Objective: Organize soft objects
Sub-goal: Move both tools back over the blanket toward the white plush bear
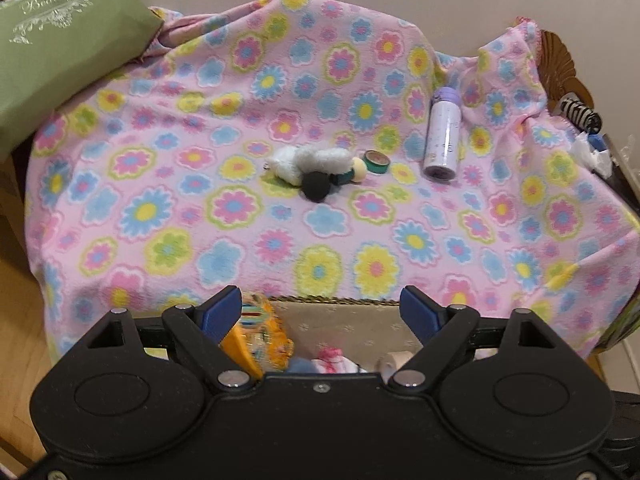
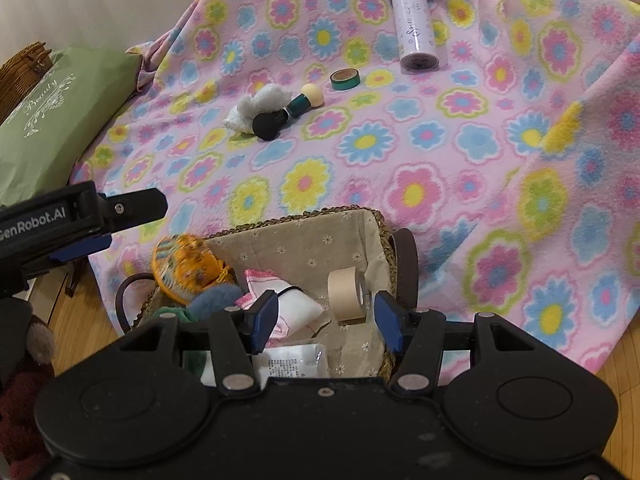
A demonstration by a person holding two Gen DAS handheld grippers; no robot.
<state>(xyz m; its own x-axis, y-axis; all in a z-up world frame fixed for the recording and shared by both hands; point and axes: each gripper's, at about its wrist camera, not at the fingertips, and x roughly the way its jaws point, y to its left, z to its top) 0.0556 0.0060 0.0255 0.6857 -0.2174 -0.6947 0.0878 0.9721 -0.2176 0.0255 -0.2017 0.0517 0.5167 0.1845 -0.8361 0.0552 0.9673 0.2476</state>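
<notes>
Nearest my right gripper (image 2: 326,322), at six o'clock, sits one lined basket (image 2: 304,236); inside I count one orange patterned pouch (image 2: 186,266), one blue-grey fuzzy piece (image 2: 216,296), one white pad with pink trim (image 2: 292,306), one roll of beige tape (image 2: 346,294) and one clear packet (image 2: 294,362). Its jaws stand narrow, gripping nothing that I can see. My left gripper (image 1: 322,312) is spread wide and empty above the same basket. On the flowered blanket (image 1: 160,184), toward twelve o'clock, lie one white fluffy toy (image 1: 308,162), one black-tipped brush (image 1: 318,186), one green tape ring (image 1: 377,162) and one purple bottle (image 1: 442,136). Only the left view shows a striped thing (image 1: 578,114) at two o'clock; only the right shows the basket's far handle (image 2: 406,268). One green cushion (image 1: 52,48) lies at ten.
</notes>
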